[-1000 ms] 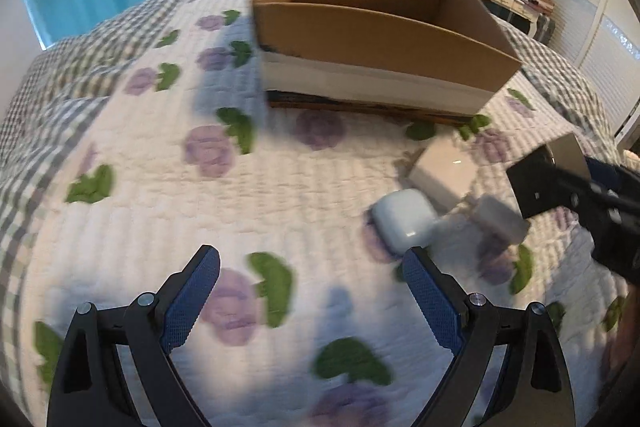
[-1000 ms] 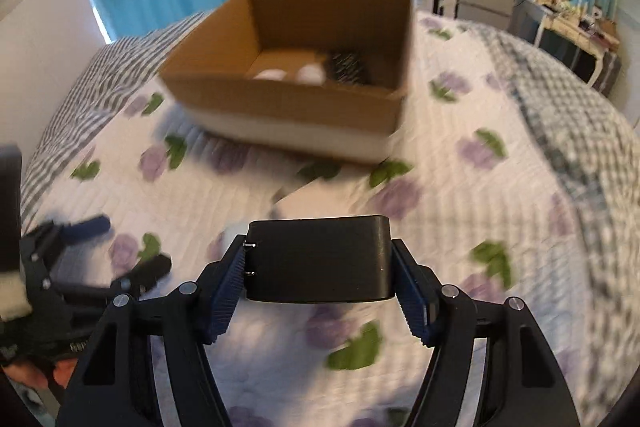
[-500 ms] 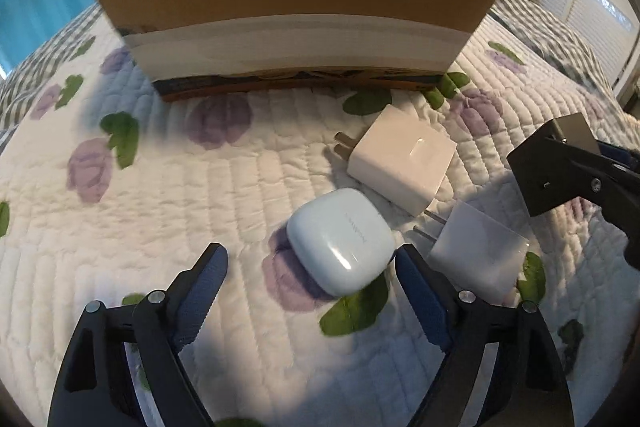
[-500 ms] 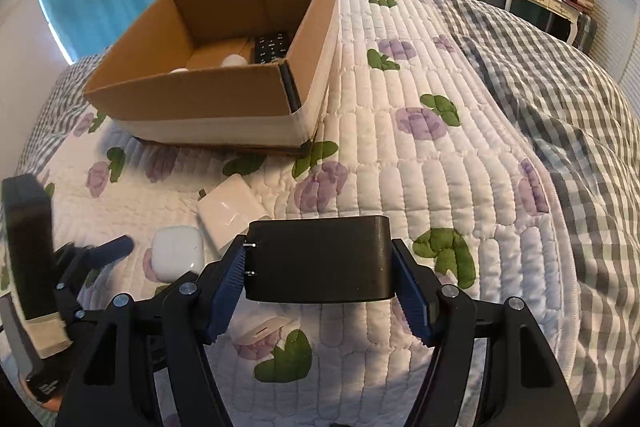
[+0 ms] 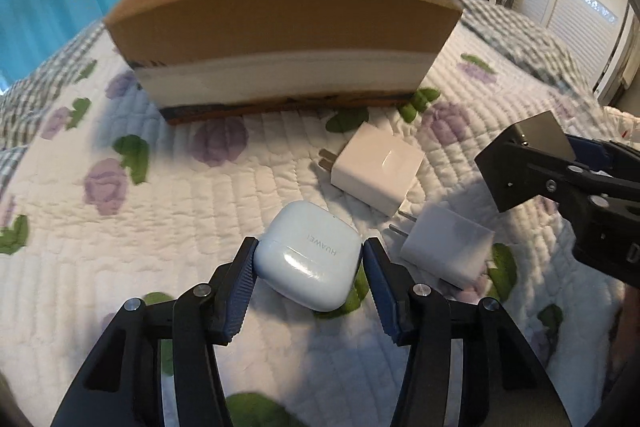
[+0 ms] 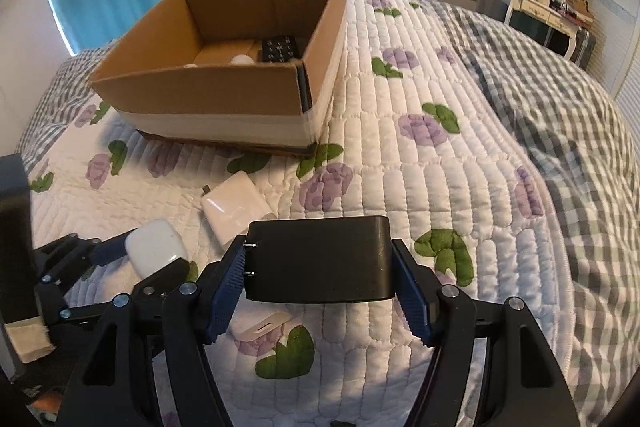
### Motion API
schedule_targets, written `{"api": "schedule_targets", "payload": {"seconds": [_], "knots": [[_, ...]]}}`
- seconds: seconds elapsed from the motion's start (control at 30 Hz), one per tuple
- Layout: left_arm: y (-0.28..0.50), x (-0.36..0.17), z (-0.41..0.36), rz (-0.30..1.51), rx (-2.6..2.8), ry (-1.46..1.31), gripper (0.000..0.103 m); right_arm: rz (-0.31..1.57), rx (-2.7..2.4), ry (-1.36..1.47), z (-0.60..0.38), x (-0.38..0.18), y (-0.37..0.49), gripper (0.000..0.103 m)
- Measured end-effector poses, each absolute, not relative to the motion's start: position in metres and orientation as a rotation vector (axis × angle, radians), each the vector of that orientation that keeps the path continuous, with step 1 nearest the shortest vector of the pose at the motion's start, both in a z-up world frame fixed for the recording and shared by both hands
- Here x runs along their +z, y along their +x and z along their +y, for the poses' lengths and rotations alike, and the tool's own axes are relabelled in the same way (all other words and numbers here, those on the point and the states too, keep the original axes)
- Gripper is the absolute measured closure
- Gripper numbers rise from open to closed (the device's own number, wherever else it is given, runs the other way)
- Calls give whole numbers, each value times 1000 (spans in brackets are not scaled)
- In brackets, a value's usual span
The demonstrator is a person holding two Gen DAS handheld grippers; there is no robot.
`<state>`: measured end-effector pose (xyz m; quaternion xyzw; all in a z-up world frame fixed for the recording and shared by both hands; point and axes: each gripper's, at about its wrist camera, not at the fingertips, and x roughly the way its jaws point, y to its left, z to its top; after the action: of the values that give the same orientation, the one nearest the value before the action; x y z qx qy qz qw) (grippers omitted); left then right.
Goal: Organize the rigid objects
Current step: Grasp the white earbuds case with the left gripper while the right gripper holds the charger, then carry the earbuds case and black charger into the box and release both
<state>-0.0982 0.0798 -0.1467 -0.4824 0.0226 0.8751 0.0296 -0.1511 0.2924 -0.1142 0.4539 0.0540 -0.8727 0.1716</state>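
1. Now that my left gripper (image 5: 309, 265) has closed in from spread, I'm seeing in the left wrist view its jaws pinching the earbud case (image 5: 309, 259), which is lying on the quilt (image 5: 168, 227) beside two white chargers (image 5: 378, 167), near the cardboard box (image 5: 280, 23).
2. In the right wrist view my right gripper (image 6: 320, 267) is still pinching the black adapter (image 6: 320, 259) above the quilt; I'm judging both items are heading to the box next.
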Motion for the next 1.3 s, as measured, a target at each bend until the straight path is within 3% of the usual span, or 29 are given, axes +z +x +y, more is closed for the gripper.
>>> {"api": "schedule_targets", "payload": {"seconds": [0.4,0.87,1.3], "knots": [[-79,-73,58,27,2796,-1355,49,170,-2520,1128,284,-51,-131,35],[-128,3,38,15,2854,-1154,49,196,-2532,898,256,32,-151,35],[-220,-26,34,103,2834,-1183,49,186,-2501,921,246,15,-214,35]]}}
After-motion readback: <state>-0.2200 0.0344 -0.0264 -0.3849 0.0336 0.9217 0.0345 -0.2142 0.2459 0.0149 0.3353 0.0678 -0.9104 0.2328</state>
